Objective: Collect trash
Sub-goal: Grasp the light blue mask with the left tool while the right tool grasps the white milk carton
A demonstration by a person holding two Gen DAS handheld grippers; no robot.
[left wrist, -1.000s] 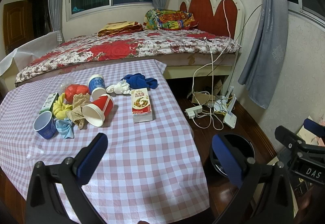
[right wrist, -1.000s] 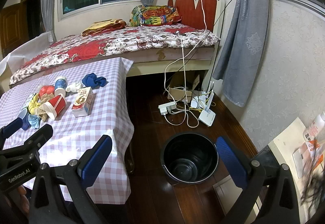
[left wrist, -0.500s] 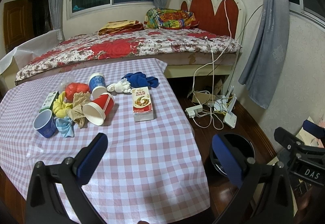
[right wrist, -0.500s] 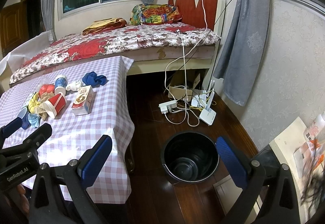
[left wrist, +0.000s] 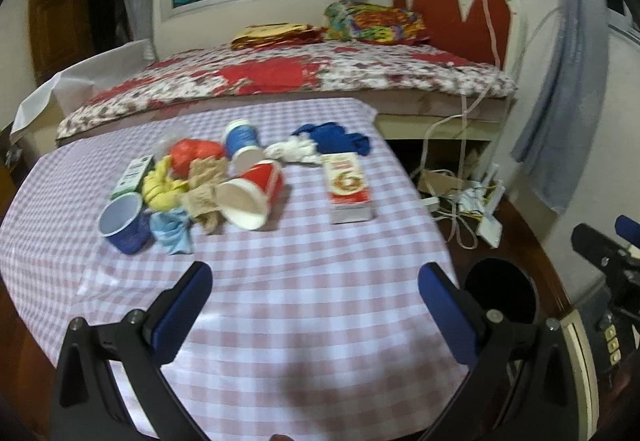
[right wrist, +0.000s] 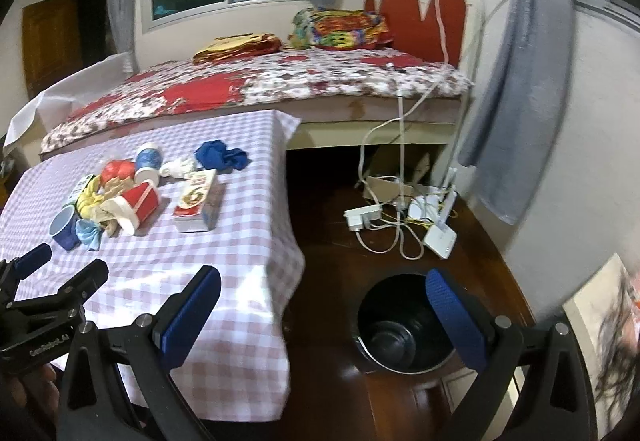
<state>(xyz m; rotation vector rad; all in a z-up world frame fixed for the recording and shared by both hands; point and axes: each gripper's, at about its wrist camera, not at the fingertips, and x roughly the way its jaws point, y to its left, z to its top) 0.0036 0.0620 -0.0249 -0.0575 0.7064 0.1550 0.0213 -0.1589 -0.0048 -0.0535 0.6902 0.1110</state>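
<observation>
Trash lies on the checked tablecloth [left wrist: 280,281]: a tipped red paper cup [left wrist: 252,195], a blue cup [left wrist: 120,227], a blue-and-white cup [left wrist: 242,145], crumpled brown paper [left wrist: 204,189], yellow, light-blue and red wads, a white wad [left wrist: 292,152], a blue cloth [left wrist: 334,137] and a red carton [left wrist: 348,187]. My left gripper [left wrist: 314,309] hangs open over the near table edge, short of the pile. My right gripper [right wrist: 324,315] is open above the floor, between the table corner and a black bin [right wrist: 400,329]. The carton [right wrist: 198,199] and red cup [right wrist: 138,205] show in the right wrist view too.
A bed [left wrist: 304,81] with a floral cover stands behind the table. Cables, a power strip [right wrist: 362,217] and white boxes clutter the floor by the wall. A grey curtain [right wrist: 516,89] hangs at the right. The bin [left wrist: 500,297] stands on dark wood floor right of the table.
Both grippers have moved forward and a little left, so the table and trash look nearer. Both stay open; nothing on the table has moved.
</observation>
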